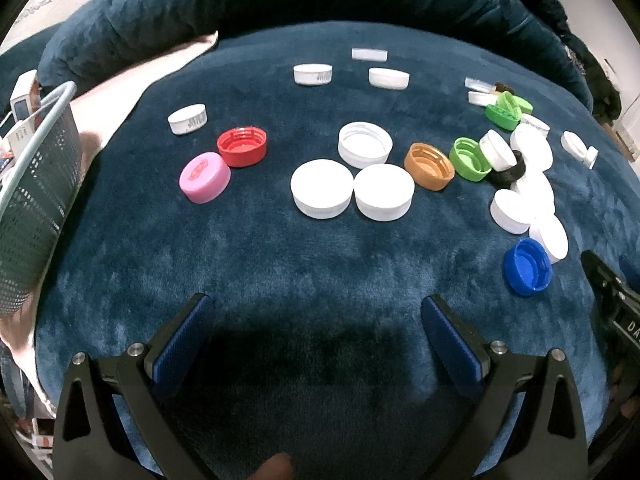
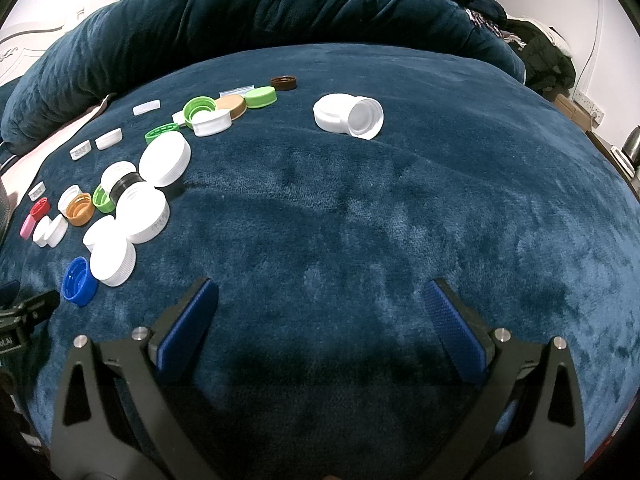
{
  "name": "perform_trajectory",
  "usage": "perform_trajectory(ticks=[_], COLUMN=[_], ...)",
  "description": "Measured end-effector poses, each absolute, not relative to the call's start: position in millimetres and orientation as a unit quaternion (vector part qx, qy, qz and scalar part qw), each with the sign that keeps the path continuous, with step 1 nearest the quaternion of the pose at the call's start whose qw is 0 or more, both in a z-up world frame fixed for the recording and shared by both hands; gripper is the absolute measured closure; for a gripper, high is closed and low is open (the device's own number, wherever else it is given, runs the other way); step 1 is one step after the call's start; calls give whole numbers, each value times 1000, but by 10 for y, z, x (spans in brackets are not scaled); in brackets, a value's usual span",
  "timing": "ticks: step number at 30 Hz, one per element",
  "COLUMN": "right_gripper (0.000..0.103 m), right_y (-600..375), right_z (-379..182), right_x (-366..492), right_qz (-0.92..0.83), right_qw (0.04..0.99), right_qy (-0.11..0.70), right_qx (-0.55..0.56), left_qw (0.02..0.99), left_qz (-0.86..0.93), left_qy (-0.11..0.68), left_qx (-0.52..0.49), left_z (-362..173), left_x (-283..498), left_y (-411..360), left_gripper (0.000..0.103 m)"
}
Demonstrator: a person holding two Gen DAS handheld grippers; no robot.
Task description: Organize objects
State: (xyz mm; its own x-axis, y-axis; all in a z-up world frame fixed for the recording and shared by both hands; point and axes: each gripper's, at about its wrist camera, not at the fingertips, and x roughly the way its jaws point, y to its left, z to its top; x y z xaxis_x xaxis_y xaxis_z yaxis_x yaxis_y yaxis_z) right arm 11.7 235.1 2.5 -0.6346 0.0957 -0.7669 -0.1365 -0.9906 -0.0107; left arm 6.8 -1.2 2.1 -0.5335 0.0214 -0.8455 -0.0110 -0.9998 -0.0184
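- Plastic bottle caps lie scattered over a dark blue plush blanket (image 1: 320, 264), its pile soft and mottled where the nap is brushed in different directions.
- On my left wrist view I see two smooth white caps (image 1: 352, 195) closed side up, touching each other, with a ribbed white cap (image 1: 365, 145) open side up just behind them.
- A pink cap (image 1: 205, 177) lies top up, touching a red cap (image 1: 242, 147) that shows its threaded inside.
- An orange cap (image 1: 429, 166) and a green cap (image 1: 470, 159) lean on their edges side by side, next to a heap of white caps (image 1: 520, 184) with a black ring among them.
- A blue cap (image 1: 527, 266) sits tilted at the near end of that heap, threads visible.
- Small flat white caps (image 1: 313, 74) lie well apart toward the far edge.
- A mesh basket (image 1: 36, 200) stands at the left.
- On my right wrist view a white flip-top cap (image 2: 347, 115) rests alone, well apart from the heap.
- My left hand-held gripper (image 1: 316, 336) hangs over bare blanket, blue textured pads spread wide with nothing between them.
- My right hand-held gripper (image 2: 320, 320) is likewise spread apart and holds nothing.
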Motion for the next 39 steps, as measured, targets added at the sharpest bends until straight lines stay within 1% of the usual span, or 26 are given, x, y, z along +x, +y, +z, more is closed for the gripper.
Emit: perform_trajectory(ticks=[3,30,33,36,39], right_gripper=[0,0,0,0,0], right_y=[2351,2350,2354,2309,2168], right_z=[25,25,38,120,236], right_x=[117,117,109,70,95], right_qz=[904,904,902,891,893], right_qw=[64,64,64,51,21], right_qy=[24,24,25,14,30], right_qx=[-423,-422,-427,-451,-448], left_qw=[12,12,24,23,-7], left_qz=[882,880,875,885,897], left_qy=[2,-7,-6,-9,-16], left_qx=[-471,-476,-483,-466,-442], left_z=[26,34,46,176,305], left_x=[122,125,11,8,21], left_y=[-20,-62,-78,-233,-424], left_gripper=[0,0,0,0,0])
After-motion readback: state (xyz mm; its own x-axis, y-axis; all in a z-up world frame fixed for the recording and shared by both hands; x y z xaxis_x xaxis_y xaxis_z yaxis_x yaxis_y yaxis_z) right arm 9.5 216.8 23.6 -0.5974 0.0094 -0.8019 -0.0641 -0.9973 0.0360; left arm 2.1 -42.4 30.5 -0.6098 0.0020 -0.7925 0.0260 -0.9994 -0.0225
